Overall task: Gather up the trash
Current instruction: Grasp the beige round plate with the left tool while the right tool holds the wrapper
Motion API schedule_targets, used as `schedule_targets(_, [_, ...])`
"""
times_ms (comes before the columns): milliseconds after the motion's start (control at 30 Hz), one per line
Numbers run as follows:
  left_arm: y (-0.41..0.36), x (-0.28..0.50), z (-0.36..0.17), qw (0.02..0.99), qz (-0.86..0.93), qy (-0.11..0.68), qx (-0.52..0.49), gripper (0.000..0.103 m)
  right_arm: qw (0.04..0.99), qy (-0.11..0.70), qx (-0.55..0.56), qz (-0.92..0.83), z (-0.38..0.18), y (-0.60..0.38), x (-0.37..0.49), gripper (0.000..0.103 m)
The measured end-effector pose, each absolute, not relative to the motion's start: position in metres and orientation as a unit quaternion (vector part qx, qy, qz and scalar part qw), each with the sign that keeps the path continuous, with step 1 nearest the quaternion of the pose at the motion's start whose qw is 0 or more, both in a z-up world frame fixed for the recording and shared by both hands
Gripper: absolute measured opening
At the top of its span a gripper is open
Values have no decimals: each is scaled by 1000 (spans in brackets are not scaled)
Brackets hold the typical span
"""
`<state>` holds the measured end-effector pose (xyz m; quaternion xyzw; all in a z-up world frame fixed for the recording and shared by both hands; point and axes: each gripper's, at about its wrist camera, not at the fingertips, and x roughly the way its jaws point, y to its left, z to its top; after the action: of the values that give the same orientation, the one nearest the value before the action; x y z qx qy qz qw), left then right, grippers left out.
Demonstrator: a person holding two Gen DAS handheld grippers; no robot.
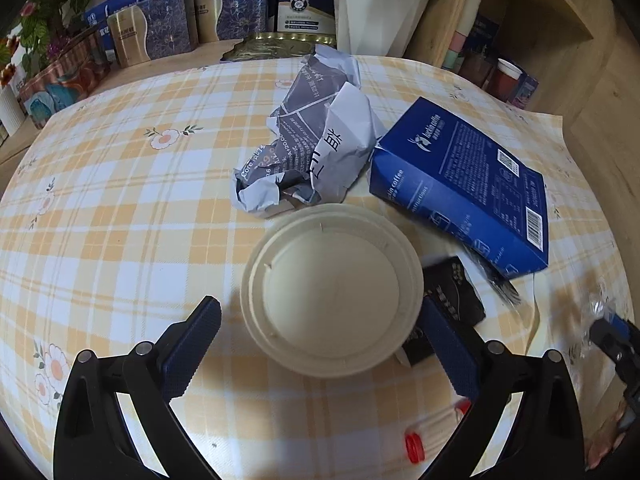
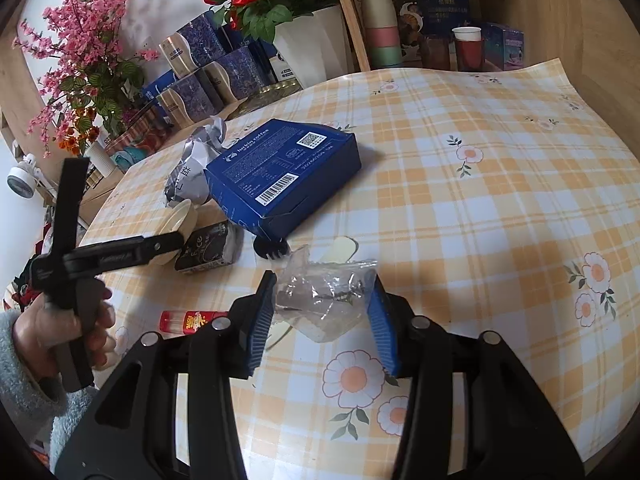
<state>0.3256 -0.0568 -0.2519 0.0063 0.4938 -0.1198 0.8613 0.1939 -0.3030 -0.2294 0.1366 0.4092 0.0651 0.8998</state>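
On a table spread with a yellow-checked floral cloth (image 1: 120,208), the left gripper (image 1: 320,344) hangs over a cream paper bowl (image 1: 332,300) lying upside down near the middle of the table. Its jaws stand wide to either side of the bowl, and the pads appear not yet to press on it. Just beyond the bowl sits a crumpled grey-and-white paper wrapper (image 1: 316,144). To its right a blue coffee box (image 1: 460,184) lies flat toward the far right side. A small black packet (image 1: 452,296) rests just beside the bowl, and a red-capped tube (image 2: 192,319) lies near the front edge. Farther right, the right gripper (image 2: 324,312) has its jaws about half closed on a crushed clear plastic wrapper (image 2: 320,296), both blue pads pressing its sides, close above the cloth toward the near edge. The person's left hand (image 2: 60,332), in a pale fleecy sleeve, works the left tool's handle. The collecting looks only begun: one piece is gripped and most of the litter lies untouched. The next move likely calls for the left jaws to drop lower and close squarely on the bowl's rim, while the plastic goes to a bin, which is not in view.
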Motion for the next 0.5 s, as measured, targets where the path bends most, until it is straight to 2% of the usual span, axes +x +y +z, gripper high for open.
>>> schedule_targets(333, [-54, 344, -259, 852, -130, 506, -26, 97, 898, 415, 132, 67, -229, -302, 185, 46])
schedule_targets(367, [-54, 344, -259, 852, -134, 505, -29, 96, 899, 413, 131, 68, -227, -302, 182, 46])
schedule_targets(400, [-54, 342, -257, 852, -139, 503, -29, 87, 899, 412, 131, 69, -226, -302, 180, 46])
schedule_targets(500, [-52, 336, -251, 857, -141, 496, -11, 86, 899, 411, 132, 70, -226, -301, 171, 46])
